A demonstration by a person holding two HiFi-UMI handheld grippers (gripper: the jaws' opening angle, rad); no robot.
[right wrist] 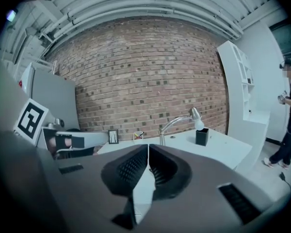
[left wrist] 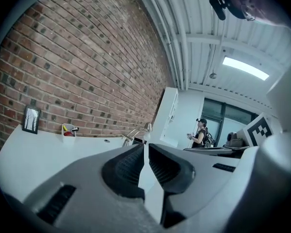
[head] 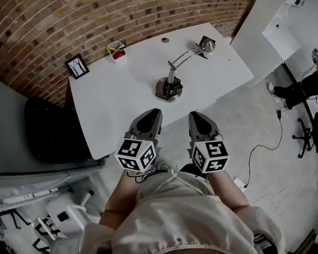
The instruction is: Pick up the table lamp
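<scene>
Table lamp (head: 170,87) upright on white table (head: 122,102)

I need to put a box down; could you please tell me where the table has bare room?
The table is bare at near left, between the picture frame and the lamp, and at the right end past the lamp. The back edge is crowded: pen cup, black holder, lamp head.
</scene>
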